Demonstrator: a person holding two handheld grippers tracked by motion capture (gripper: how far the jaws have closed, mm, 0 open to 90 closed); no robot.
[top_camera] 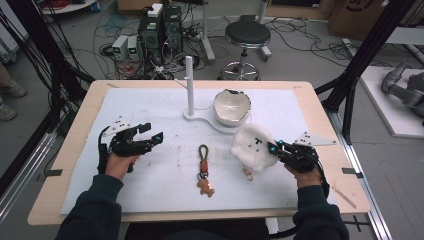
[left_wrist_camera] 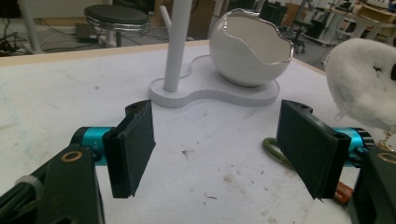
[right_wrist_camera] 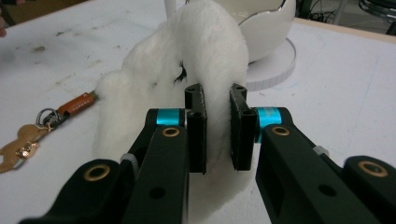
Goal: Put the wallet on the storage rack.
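Plush point(top_camera: 254, 146) is sitting clamped in your right tongs point(top_camera: 274, 146), right of centre in the high view, with the fluffy white body bulging out to the left of the jaws. In the right gripper view you're pinching a fold of the fur point(right_wrist_camera: 205, 70) between the two black pads, which are standing close together with white fluff squeezed in the gap. A small gold clasp point(top_camera: 247, 173) is dangling under the plush, just above the desk point(top_camera: 320, 107).

Your left tongs point(top_camera: 155, 132) are hanging out over at the left of the high view, jaws wide apart and gripping nothing, pointing toward the middle of the desk. In the left gripper view the pads are standing far apart over bare white mat point(left_wrist_camera: 56, 107), and the plush point(left_wrist_camera: 362, 84) is peeking in at the right edge.

Keychain point(top_camera: 203, 170) with the green loop, brown leather strap and little bear charm is lying flat at the centre of the high view, between your two hands and apart from the plush.

Behind all that, toward the top centre, the white stand point(top_camera: 189, 85) is rising upright from its flat base, and the cracked-egg bowl point(top_camera: 231, 106) is resting on that same base just right of the post, close above the plush.
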